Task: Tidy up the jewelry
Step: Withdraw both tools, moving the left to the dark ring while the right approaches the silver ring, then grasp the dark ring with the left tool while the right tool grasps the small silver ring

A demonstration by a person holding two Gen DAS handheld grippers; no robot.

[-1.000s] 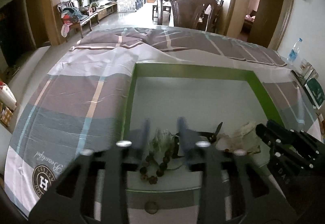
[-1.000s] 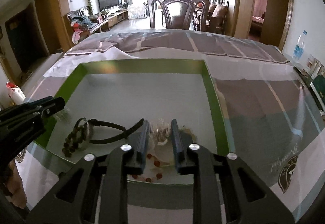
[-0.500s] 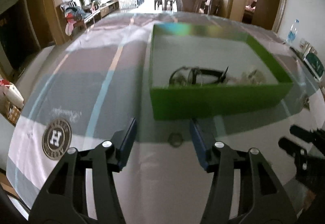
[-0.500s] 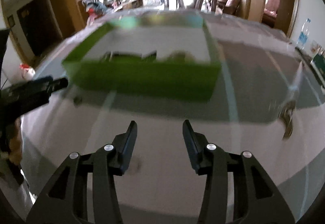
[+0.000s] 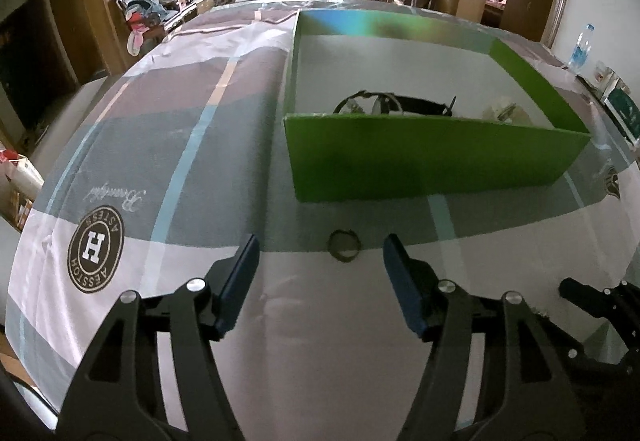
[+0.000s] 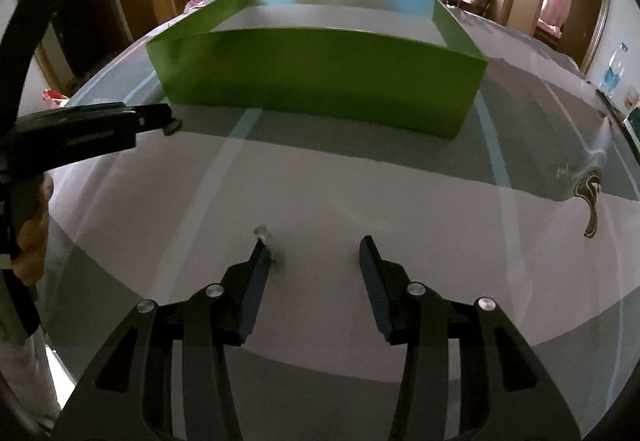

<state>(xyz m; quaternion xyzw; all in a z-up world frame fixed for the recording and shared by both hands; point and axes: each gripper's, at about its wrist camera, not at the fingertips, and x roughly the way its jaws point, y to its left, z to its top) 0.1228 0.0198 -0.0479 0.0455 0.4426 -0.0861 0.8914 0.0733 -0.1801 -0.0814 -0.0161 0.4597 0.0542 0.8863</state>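
Both tools have withdrawn from the green cardboard box (image 5: 432, 161), left tool (image 5: 320, 257) spreading over a small metal ring (image 5: 343, 245), right tool (image 6: 312, 253) narrowing beside a tiny clear trinket (image 6: 262, 231); these two remain unboxed.

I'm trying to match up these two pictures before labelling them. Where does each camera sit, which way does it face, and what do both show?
Left wrist: on the left gripper, looking forward and down past its opening, empty jaws at a ring on the tablecloth; right gripper at lower right.
Right wrist: on the right gripper, angled down at cloth, jaws closing, a small clear piece by one fingertip; left gripper and a hand at left.
Shared: green box, chair, the room beyond.
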